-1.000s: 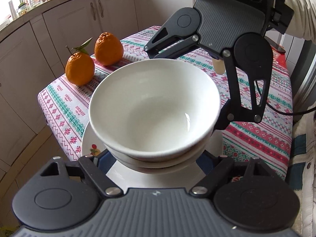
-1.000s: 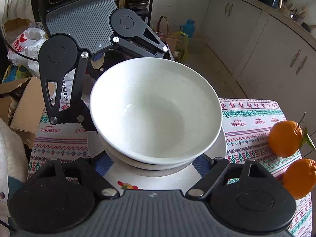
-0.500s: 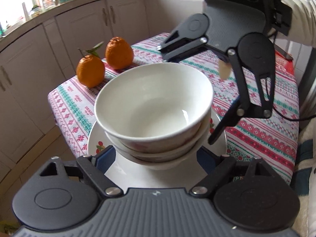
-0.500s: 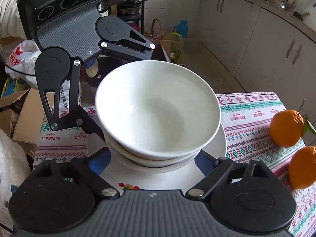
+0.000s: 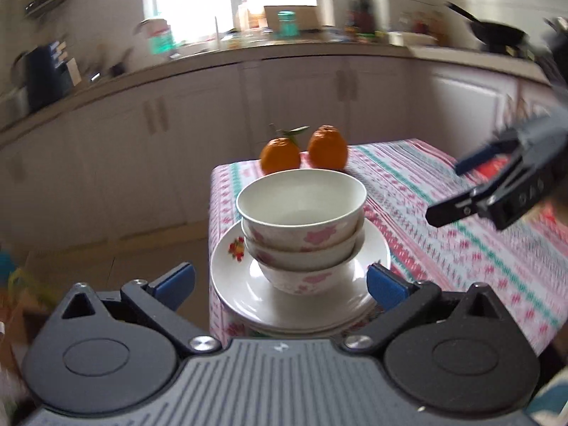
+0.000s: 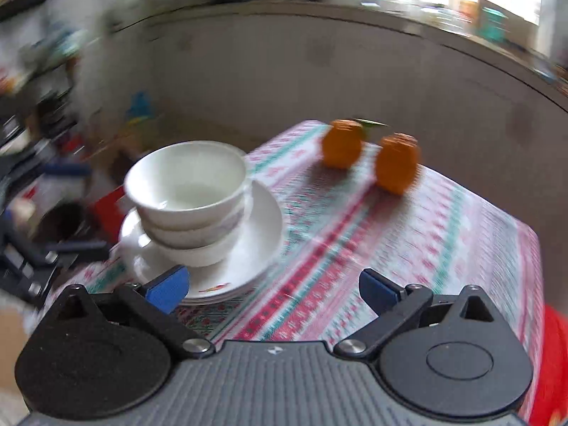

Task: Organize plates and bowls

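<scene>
Three white bowls with pink flowers are nested on a stack of white plates at the near corner of the table. My left gripper is open and empty, pulled back just short of the plates. My right gripper is open and empty, back over the tablecloth, with the bowl stack and plates to its front left. It also shows in the left wrist view, off to the right above the table.
Two oranges sit on the patterned tablecloth beyond the stack; they show in the right wrist view too. Kitchen cabinets and a cluttered counter run behind. The floor drops away left of the table.
Both grippers have pulled back from the bowl stack and swung apart. The stack now stands free on the plates. Both views are blurred by motion.
</scene>
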`<state>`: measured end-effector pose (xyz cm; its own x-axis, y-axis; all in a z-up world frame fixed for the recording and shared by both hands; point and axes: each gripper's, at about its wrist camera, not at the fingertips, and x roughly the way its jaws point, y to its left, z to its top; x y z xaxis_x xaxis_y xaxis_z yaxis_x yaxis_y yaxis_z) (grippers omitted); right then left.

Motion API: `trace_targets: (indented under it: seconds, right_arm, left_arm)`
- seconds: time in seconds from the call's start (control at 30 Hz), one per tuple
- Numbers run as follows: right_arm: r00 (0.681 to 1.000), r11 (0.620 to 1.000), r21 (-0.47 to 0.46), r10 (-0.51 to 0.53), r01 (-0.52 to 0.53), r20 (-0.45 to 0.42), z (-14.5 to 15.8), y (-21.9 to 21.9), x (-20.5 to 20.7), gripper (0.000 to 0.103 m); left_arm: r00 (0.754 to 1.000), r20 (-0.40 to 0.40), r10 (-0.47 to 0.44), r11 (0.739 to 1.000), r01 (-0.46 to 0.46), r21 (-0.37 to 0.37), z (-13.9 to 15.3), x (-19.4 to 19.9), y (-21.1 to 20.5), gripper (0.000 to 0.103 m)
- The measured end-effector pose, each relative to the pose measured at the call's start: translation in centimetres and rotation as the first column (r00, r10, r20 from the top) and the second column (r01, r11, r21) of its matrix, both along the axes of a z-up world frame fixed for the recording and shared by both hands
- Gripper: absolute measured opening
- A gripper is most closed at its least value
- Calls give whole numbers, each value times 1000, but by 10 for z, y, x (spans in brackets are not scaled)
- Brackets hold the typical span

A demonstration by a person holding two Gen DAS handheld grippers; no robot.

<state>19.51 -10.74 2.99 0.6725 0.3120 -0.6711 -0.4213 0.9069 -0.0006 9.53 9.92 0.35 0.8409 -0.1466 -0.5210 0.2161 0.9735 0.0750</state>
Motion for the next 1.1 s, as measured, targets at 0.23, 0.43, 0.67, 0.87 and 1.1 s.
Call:
trace_targets:
  seconds: [0.23,0.43,0.67,0.87,1.1]
  right_arm:
    - [984,984,65,-168,165,53,2,-15,-61,103]
    - [977,981,48,-189,186,97,5,-14,-102,103]
    - [968,977,46,-213,209,130,8,-16,-122,103]
    - [962,974,40,-225,222,152,10,-15,-128,103]
    - [958,972,36,-235,232,165,12,-15,-130,103]
  left_arm:
    - [975,45,216,976,-214,-46,13,-41,-24,102]
    - [967,43,253,966,-250,-64,18,-70,-35,102]
    - [966,54,252,966,-248,-74,21,-82,-41,102]
    - [966,55,254,965,-248,-87,20,-90,-46,102]
    - [965,48,257,964,-252,-86,20,-91,-48,102]
